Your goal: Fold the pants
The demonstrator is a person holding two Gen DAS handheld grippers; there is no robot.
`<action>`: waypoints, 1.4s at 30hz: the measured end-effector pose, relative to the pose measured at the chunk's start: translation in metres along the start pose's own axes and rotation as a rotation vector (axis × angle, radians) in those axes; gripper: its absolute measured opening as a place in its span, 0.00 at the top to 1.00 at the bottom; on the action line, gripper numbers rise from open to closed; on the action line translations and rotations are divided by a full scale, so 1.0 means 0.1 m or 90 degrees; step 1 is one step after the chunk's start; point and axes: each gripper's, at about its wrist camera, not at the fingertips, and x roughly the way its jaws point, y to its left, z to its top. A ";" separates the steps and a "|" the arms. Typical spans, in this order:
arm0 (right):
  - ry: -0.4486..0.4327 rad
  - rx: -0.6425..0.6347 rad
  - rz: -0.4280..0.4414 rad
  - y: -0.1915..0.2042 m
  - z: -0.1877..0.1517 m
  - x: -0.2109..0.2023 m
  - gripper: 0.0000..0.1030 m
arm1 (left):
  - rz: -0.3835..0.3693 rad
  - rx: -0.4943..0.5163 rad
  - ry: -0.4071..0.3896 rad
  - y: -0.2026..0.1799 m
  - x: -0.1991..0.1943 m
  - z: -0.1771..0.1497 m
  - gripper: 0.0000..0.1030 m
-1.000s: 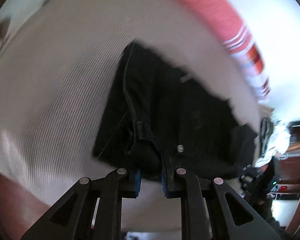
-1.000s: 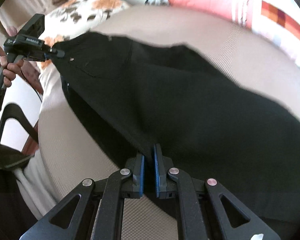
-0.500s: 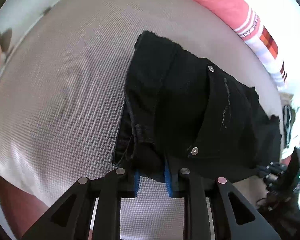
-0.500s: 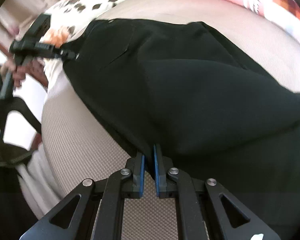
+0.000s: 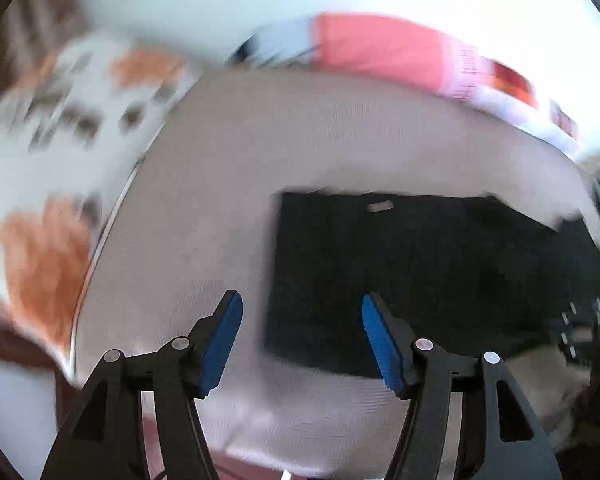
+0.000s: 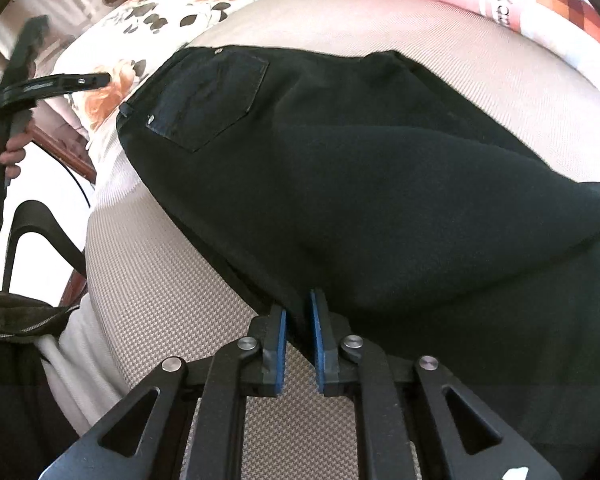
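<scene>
Black pants [image 6: 380, 184] lie on a beige bed cover [image 6: 171, 304], back pocket up at the far left, the legs folded over toward the right. My right gripper [image 6: 298, 312] is shut on the near edge of the pants. My left gripper [image 5: 302, 320] is open and empty, lifted back from the waist end of the pants [image 5: 420, 280]; that view is blurred. It also shows in the right wrist view [image 6: 59, 82], held in a hand beyond the waistband, clear of the cloth.
A floral pillow [image 6: 171, 8] lies at the far left of the bed, and a pink striped pillow [image 6: 540, 4] at the far right. A dark jacket [image 6: 15, 312] and a dark curved frame [image 6: 39, 232] stand off the left edge.
My left gripper has opened, let go of the waistband and pulled back from the pants. The pants have settled flat on the bed. My right gripper keeps its grip.
</scene>
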 end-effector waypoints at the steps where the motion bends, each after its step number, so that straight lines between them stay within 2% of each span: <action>1: -0.006 0.003 -0.001 -0.01 0.00 -0.04 0.86 | -0.011 0.024 -0.005 -0.13 -0.01 0.00 0.39; 3: -0.021 0.009 -0.005 -0.02 0.02 -0.11 0.84 | -0.076 0.101 -0.010 -0.56 0.00 -0.03 0.39; 6: -0.032 0.015 -0.011 -0.06 0.03 -0.16 0.83 | -0.150 0.186 0.013 -1.13 0.18 -0.11 0.39; 9: -0.043 0.021 -0.017 -0.08 0.05 -0.20 0.82 | -0.183 0.257 0.037 -1.59 0.35 -0.19 0.39; 12: -0.050 0.029 -0.017 -0.09 0.05 -0.23 0.82 | -0.189 0.339 0.039 -2.00 0.53 -0.27 0.39; 14: -0.055 0.029 -0.017 -0.10 0.04 -0.25 0.82 | -0.188 0.364 0.043 -2.23 0.65 -0.31 0.40; 15: -0.058 0.030 -0.018 -0.10 0.04 -0.26 0.82 | -0.189 0.367 0.047 -2.29 0.70 -0.32 0.41; 17: -0.063 0.034 -0.015 -0.10 0.05 -0.29 0.82 | -0.199 0.368 0.070 -2.42 0.86 -0.33 0.65; 18: -0.066 0.039 -0.011 -0.11 0.04 -0.30 0.82 | -0.199 0.366 0.077 -2.47 0.92 -0.33 0.70; 20: -0.070 0.050 -0.007 -0.15 0.04 -0.35 0.79 | -0.201 0.359 0.090 -2.52 1.03 -0.32 0.89; 24: -0.114 0.096 -0.009 -0.37 -0.09 -0.65 0.72 | -0.198 0.335 0.094 -2.60 1.10 -0.29 0.90; 27: -0.157 0.192 -0.014 -0.81 -0.32 -0.96 0.71 | -0.210 0.316 0.092 -2.54 1.07 -0.27 0.90; 32: -0.220 0.466 -0.081 -1.99 -1.15 -1.44 0.70 | -0.215 0.289 0.100 -2.51 1.11 -0.21 0.90; 35: -0.253 0.623 -0.094 -2.55 -1.72 -1.61 0.70 | -0.219 0.276 0.105 -2.46 1.13 -0.20 0.90; 39: -0.289 0.729 -0.102 -2.90 -2.18 -1.70 0.70 | -0.237 0.243 0.120 -2.40 1.19 -0.18 0.90; 42: -0.330 0.765 -0.080 -3.07 -2.31 -1.69 0.78 | -0.231 0.242 0.123 -2.39 1.19 -0.18 0.89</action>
